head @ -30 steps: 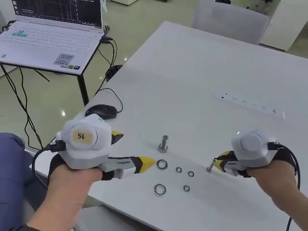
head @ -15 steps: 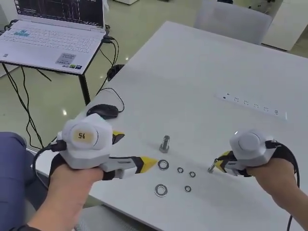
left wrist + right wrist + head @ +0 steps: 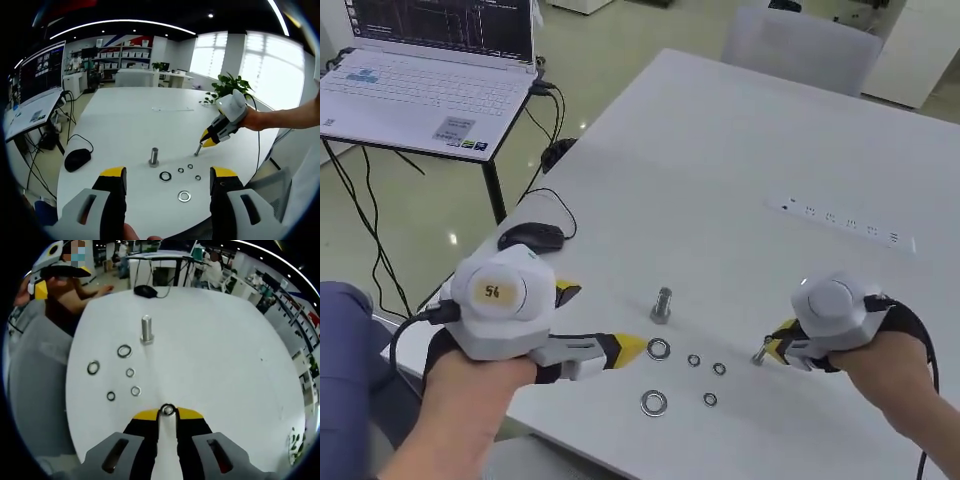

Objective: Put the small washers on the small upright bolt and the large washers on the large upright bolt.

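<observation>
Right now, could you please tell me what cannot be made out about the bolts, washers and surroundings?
The small bolt: right gripper view, shank buried between the right tongs; whether it touches the table is unclear.
The small washers: head view, too small to compare their holes.
The large bolt: left gripper view, threads blurred.
The laptop: head view, screen cut off by the top edge.

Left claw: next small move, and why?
Probably lower the left claw onto the large washer by the large bolt and close. That claw is open and empty. The other large washer also lies flat on the table, the large bolt is bare, and the right claw is shut on the small bolt.
</observation>
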The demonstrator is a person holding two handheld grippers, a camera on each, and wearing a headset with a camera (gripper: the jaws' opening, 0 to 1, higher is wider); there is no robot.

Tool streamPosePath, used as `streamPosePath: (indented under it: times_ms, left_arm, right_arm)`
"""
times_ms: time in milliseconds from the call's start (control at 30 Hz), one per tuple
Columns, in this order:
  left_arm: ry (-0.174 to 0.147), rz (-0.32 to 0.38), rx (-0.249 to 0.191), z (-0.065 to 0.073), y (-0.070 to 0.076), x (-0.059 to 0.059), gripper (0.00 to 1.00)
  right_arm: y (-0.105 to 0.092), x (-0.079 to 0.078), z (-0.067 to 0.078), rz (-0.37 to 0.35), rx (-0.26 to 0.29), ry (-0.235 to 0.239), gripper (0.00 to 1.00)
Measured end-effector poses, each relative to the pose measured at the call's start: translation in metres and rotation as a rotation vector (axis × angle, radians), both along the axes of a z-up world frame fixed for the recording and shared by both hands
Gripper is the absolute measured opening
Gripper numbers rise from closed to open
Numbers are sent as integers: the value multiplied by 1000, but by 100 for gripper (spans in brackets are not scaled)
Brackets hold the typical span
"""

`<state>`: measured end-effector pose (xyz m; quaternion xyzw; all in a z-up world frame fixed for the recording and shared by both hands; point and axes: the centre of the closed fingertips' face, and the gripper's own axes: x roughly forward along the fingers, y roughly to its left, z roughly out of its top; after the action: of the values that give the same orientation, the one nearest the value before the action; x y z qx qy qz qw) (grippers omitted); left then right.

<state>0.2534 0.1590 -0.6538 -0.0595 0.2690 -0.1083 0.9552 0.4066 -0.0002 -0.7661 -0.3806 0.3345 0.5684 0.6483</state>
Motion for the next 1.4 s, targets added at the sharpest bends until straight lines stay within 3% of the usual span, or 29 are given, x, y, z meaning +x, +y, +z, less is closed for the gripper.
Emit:
streamPosePath:
  times_ms: [533, 833, 1167, 1400]
  left_arm:
    - [8, -10, 2, -2, -3, 0, 67]
    - [10, -4, -1, -4, -1, -1, 67]
    - [21, 0, 1, -7, 1, -4, 67]
    - [23, 5, 5, -7, 5, -5, 67]
  right_arm:
    - [1, -2, -7, 49, -66, 3, 14]
    - [0, -3, -21, 59, -95, 21, 14]
    - [-2, -2, -47, 51, -126, 46, 14]
    - [-1, -5, -53, 67, -128, 55, 15]
